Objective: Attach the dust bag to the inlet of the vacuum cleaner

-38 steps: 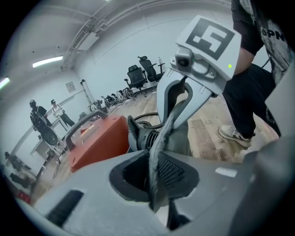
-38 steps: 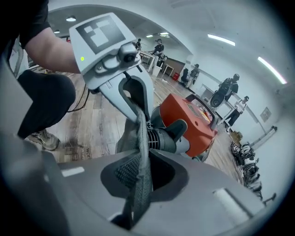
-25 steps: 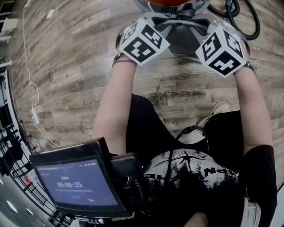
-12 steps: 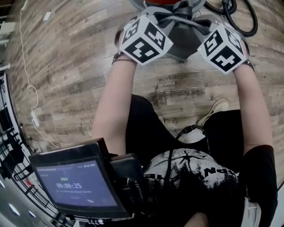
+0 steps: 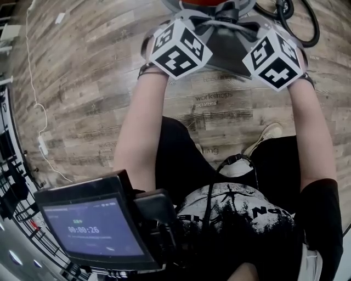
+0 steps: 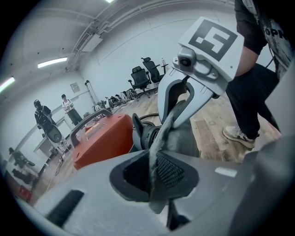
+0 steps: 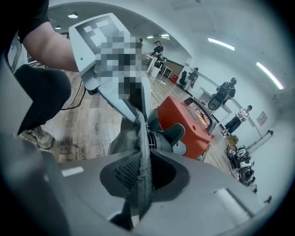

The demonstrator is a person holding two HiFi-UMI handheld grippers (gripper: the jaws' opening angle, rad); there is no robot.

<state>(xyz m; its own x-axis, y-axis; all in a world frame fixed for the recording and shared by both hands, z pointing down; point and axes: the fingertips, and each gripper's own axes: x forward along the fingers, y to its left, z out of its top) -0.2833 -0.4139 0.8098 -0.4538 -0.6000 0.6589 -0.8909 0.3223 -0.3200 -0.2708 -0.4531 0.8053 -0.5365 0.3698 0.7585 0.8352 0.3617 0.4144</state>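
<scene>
The grey cloth dust bag (image 5: 225, 46) hangs stretched between my two grippers, just in front of the orange vacuum cleaner (image 5: 211, 3). My left gripper (image 6: 154, 184) is shut on one edge of the bag (image 6: 182, 138); its jaws have just eased open a little, with the cloth still pinched. My right gripper (image 7: 137, 186) is shut on the opposite edge of the bag (image 7: 124, 138); its jaws have also just been opening slightly around the cloth. The vacuum's black round inlet (image 6: 148, 134) sits right behind the bag's mouth, which touches or nearly touches the inlet (image 7: 162, 138).
A black hose (image 5: 300, 24) coils on the wood floor at the top right. A white cable (image 5: 38, 110) runs along the left. My shoe (image 5: 266, 136) and a screen device (image 5: 93, 225) lie below. Office chairs (image 6: 140, 77) and people (image 7: 226, 90) stand far behind.
The left gripper's marker cube has rolled slightly. Both grippers and the bag stay in nearly the same place before the vacuum.
</scene>
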